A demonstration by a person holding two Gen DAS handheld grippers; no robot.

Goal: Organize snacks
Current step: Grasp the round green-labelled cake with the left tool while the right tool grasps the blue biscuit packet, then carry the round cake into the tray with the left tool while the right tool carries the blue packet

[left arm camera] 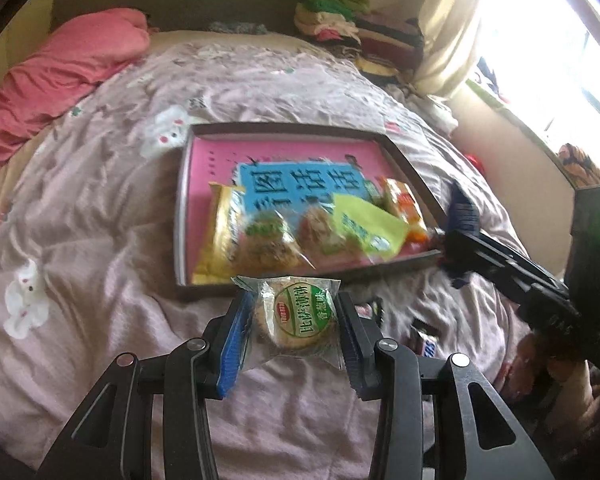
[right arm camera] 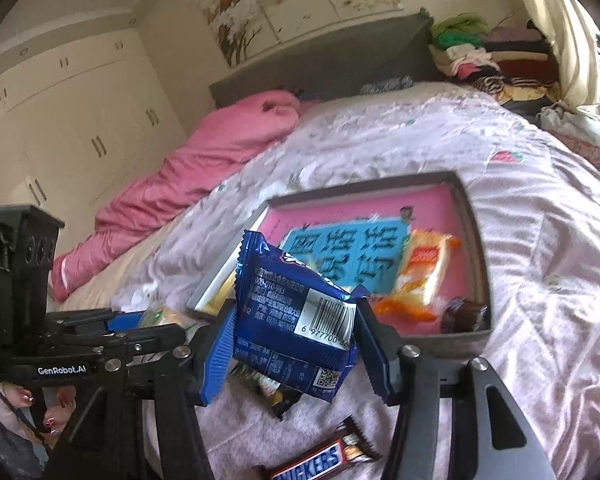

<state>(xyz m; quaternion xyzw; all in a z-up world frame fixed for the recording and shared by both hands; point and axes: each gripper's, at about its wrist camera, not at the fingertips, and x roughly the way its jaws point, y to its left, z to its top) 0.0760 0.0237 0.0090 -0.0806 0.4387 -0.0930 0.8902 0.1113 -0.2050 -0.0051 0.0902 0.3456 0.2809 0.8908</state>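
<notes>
My left gripper (left arm camera: 290, 322) is shut on a round biscuit in a clear wrapper with a green label (left arm camera: 298, 320), held above the bedspread just in front of the tray. My right gripper (right arm camera: 294, 334) is shut on a blue snack packet with a barcode (right arm camera: 296, 320), also lifted off the bed. The dark-rimmed tray (left arm camera: 182, 208) has a pink and blue printed bottom and holds a yellow snack bag (left arm camera: 228, 236), a lime-green packet (left arm camera: 366, 224) and an orange packet (right arm camera: 422, 270). In the left wrist view the right gripper (left arm camera: 458, 236) reaches in beside the tray's right corner.
A Snickers bar (right arm camera: 320, 460) and another small packet (right arm camera: 272, 392) lie on the pale pink bedspread (left arm camera: 100, 240) under my right gripper. A dark brown snack (right arm camera: 464, 314) sits in the tray's near right corner. A pink quilt (right arm camera: 188, 172) lies at the left, folded clothes (right arm camera: 480, 56) by the headboard.
</notes>
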